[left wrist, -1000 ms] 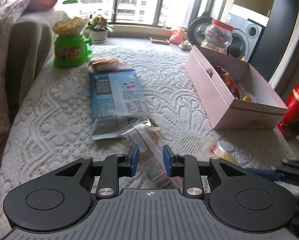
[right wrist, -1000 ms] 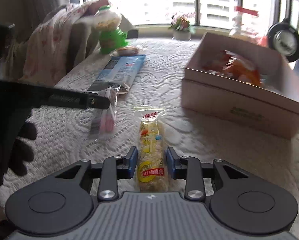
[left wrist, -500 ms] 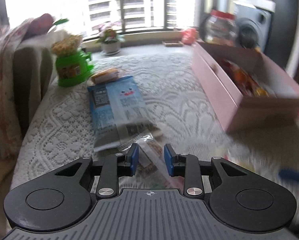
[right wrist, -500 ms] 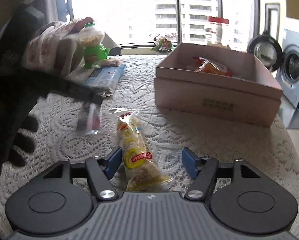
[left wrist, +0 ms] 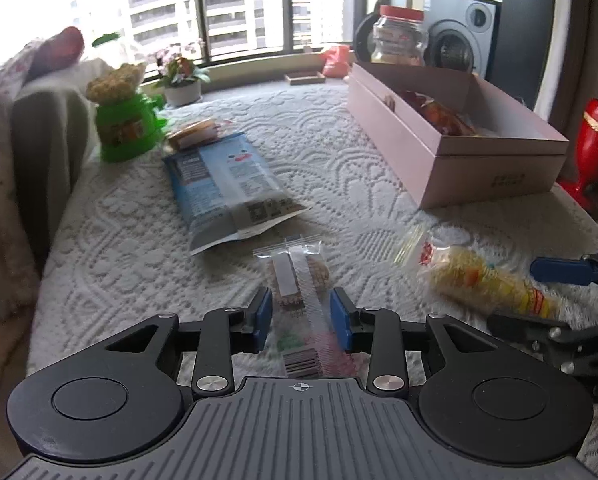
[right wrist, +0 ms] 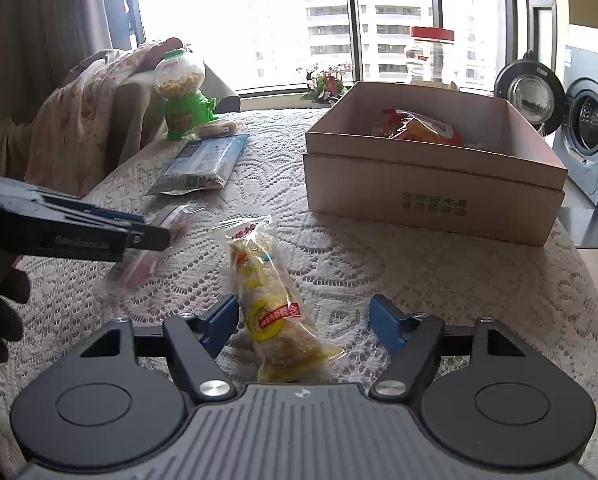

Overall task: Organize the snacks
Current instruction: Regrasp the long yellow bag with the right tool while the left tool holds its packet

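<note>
On the white lace-covered counter (right wrist: 379,264): open pink cardboard box (right wrist: 431,192) at right, orange-wrapped snack packets (right wrist: 419,128) inside. Yellow clear-wrapped snack bar (right wrist: 275,304) lies before the box. Blue flat snack pouch (right wrist: 207,158) lies far left; green gumball dispenser (right wrist: 181,96) stands behind it. Clear-wrapped nut bar (left wrist: 299,292) lies left of the yellow bar.
</note>
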`<state>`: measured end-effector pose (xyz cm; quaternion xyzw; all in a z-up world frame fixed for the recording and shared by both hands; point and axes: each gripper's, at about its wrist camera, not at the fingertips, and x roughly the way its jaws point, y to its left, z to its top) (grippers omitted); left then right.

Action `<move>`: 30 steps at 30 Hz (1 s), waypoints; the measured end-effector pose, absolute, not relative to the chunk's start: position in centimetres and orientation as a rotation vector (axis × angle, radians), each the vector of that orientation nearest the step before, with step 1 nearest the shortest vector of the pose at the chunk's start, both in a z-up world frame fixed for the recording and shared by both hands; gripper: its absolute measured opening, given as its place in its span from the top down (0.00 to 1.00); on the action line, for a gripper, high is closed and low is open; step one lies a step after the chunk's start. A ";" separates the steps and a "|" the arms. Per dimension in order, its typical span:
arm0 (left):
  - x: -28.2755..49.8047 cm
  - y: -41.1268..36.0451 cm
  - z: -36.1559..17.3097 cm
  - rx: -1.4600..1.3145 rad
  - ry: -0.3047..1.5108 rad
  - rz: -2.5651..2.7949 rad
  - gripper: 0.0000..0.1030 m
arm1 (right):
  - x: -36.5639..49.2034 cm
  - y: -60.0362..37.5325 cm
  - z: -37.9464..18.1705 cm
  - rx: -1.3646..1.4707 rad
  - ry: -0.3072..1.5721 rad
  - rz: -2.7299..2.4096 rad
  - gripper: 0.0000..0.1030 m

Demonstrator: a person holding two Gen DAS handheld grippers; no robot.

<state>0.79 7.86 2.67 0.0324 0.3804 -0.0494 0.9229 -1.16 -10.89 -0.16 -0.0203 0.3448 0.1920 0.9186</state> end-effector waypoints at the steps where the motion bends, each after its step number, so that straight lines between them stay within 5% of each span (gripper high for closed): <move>1: 1.0 7.8 2.6 0.065 0.780 -0.106 0.63 | -1.1 -10.8 -0.2 -0.045 0.710 0.398 0.27; 6: 2.8 7.9 2.5 -0.015 0.812 -0.117 0.55 | -1.1 -10.9 -0.2 -0.040 0.713 0.410 0.24; 21: -0.8 7.5 2.6 -0.051 0.822 -0.157 0.57 | 0.1 -12.1 -0.2 0.036 0.761 0.546 0.02; 26: -3.3 6.6 2.7 -0.032 0.833 -0.201 0.61 | -0.1 -11.7 -0.2 0.017 0.759 0.540 0.02; 30: -4.8 5.9 2.8 -0.027 0.837 -0.235 0.61 | -0.6 -11.6 0.2 -0.012 0.735 0.489 0.17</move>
